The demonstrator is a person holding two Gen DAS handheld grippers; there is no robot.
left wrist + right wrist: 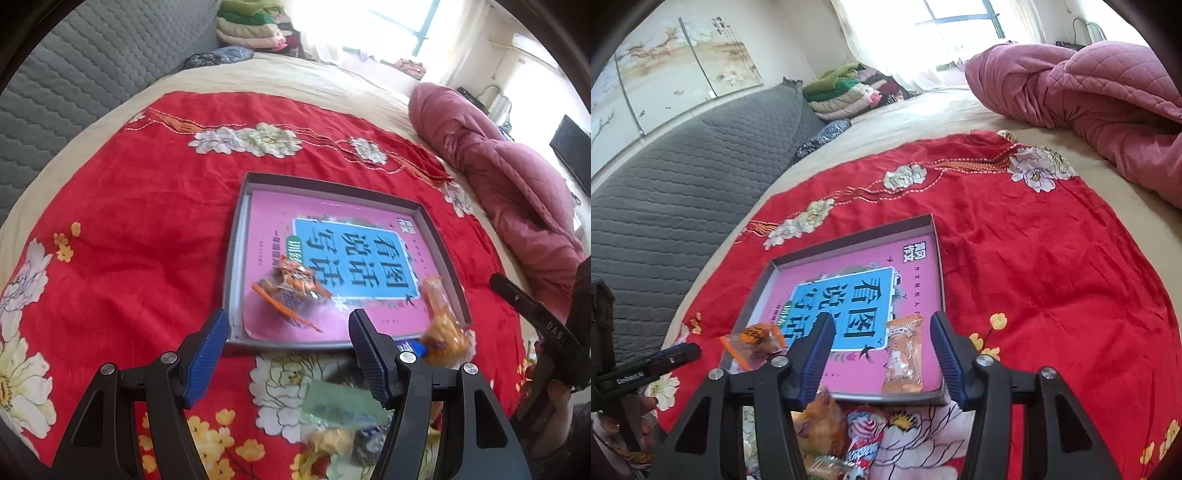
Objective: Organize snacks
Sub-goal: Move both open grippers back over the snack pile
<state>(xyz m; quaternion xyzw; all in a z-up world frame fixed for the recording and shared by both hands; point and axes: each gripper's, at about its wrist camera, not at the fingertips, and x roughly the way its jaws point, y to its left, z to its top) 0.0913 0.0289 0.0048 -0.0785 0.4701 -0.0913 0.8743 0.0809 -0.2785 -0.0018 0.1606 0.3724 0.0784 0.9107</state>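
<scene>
Looking at: a bed with a red flowered cloth spread over it, both grippers hovering above the near edge
Tray: shallow grey box tray sits mid-cloth, with a pink book lying flat inside it
Snack one: orange crinkly snack packet resting on the book, near-left part of the tray
Snack two: orange-wrapped snack lying on the book at the tray's near-right corner, lengthwise along the right wall
Loose pile: more snack packets on the cloth just near of the tray, including a pale green packet, kinda blurry so can't read them
Left gripper: jaws apart, nothing in them, hanging over the tray's near edge
Right gripper: jaws apart too, the orange-wrapped snack shows between them but the pads aren't touching it
Far stuff: pink quilt bunched up far right, grey quilted headboard on the left, folded clothes at the far end
</scene>
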